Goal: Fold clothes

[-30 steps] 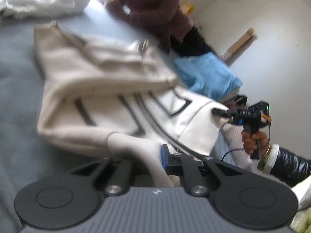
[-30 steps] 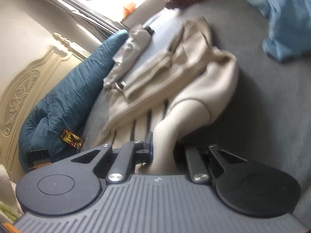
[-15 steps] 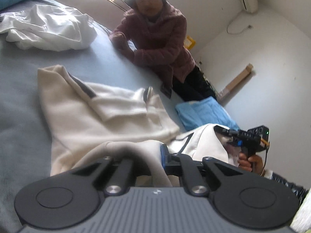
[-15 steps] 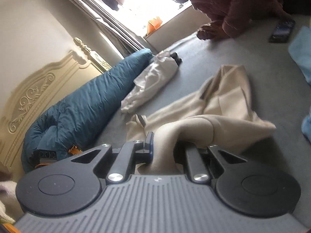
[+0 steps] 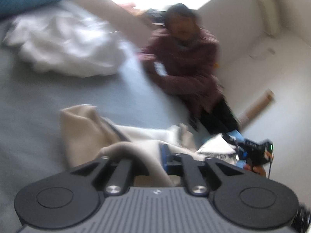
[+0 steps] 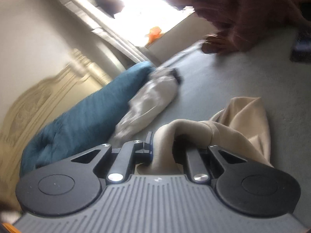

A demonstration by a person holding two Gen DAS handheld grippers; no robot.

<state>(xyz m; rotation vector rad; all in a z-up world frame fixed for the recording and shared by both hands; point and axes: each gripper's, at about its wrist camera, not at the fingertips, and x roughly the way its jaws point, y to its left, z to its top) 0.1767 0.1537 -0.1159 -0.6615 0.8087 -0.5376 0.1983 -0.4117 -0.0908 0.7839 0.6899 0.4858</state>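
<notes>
Since a second ago you have carried the cream sweater's (image 5: 83, 128) near edge up and over toward the woman in the maroon jacket (image 5: 190, 68). Your left gripper (image 5: 147, 161) and right gripper (image 6: 167, 151) each have jaws clamped on a fabric fold. Its remaining bulk lies ahead on the grey bed (image 5: 29, 101), long axis spanning both grippers.

Both fisheye views are motion-blurred, with a blown-out window (image 6: 155, 5) glaring and edges bent.
</notes>
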